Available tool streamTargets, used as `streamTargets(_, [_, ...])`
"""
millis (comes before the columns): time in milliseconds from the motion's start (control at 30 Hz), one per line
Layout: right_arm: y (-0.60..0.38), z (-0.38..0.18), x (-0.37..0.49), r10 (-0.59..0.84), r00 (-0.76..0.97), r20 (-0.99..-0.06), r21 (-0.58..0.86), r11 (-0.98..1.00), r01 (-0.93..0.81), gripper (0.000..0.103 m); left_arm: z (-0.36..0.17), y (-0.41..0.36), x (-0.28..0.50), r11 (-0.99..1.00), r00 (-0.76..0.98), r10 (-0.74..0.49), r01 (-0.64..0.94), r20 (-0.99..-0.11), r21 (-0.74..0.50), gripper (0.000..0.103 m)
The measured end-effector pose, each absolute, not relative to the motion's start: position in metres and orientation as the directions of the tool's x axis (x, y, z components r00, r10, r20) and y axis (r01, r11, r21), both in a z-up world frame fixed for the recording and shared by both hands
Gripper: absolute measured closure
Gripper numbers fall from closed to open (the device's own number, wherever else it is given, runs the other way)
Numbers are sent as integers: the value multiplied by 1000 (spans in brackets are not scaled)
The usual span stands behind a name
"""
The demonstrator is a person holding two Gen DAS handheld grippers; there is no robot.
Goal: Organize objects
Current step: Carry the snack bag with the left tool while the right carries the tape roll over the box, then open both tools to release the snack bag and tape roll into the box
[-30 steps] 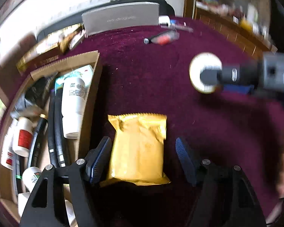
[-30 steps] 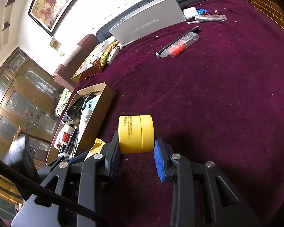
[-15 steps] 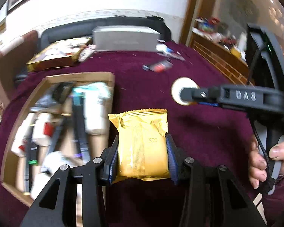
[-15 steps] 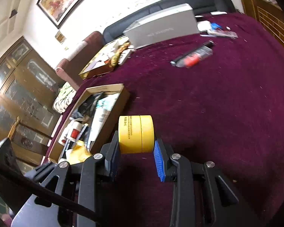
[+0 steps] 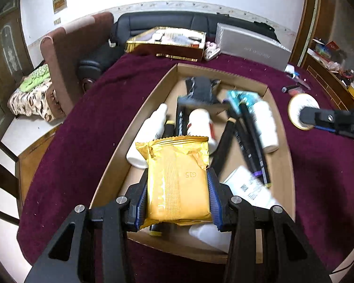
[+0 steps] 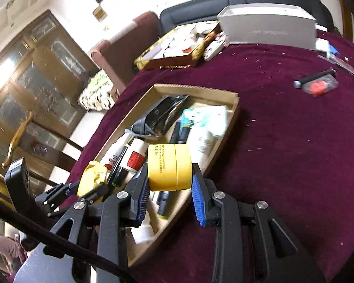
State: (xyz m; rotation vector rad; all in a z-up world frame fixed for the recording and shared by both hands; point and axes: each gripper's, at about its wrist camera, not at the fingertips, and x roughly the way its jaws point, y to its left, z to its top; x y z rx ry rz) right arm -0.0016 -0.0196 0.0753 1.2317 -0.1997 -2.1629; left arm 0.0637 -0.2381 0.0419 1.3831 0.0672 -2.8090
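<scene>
A: Left gripper (image 5: pixel 178 192)?
B: Its jaws are clamping the gold foil packet (image 5: pixel 178 179), hanging over the cardboard tray (image 5: pixel 284 165).
A: Right gripper (image 6: pixel 170 192)?
B: Its jaws are pinching a yellow jar (image 6: pixel 169 169) above the tray's right edge.
A: Tray contents?
B: White bottles (image 5: pixel 265 123), black pens (image 5: pixel 250 141), a dark pouch (image 6: pixel 160 115). It's sitting on the maroon-covered bench (image 6: pixel 295 129).

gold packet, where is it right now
In the left wrist view, the gold packet sits clamped in the left gripper, above the cardboard tray.
</scene>
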Motion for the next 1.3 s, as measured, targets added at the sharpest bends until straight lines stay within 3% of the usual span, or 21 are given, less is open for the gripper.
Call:
streamTargets(333, [-90,47,-37,-471,-367,-802,291,-845,449,73,31,-237,55,-1000,-613,-10,30,-790,-10,64])
streamTargets(700, [-119,48,-56,-379,-426,-822,161,-871,464,73,36,-246,53,-995,-628,38,49,-778,-89,63])
streamTargets(767, [-122,42,-60,-364,-412,-835,153,-874,462,73,39,-246,55,-994,-636,35,55,-771,-90,60])
streamTargets(900, [-120,36,-61,-370,-394,-841,176,-877,447,73,48,-245,63,-993,-671,29,63,-741,-96,44])
streamTargets(967, [-114,39,-58,-399,-389,-831,217,-875,433,72,55,-243,68,-994,-695,6,72,-719,-77,43])
streamTargets(1133, [-97,66,-37,-419,-469,-777,207,-875,438,55,70,-236,76,-992,-738,-102,128,-667,10,36])
streamTargets(1200, [-90,75,-28,-417,-502,-757,193,-878,439,51,74,-234,78,-987,-747,-144,157,-649,38,28])
streamTargets(1300, [-77,85,-11,-423,-540,-728,188,-880,435,50,78,-231,82,-980,-761,-190,185,-620,73,27])
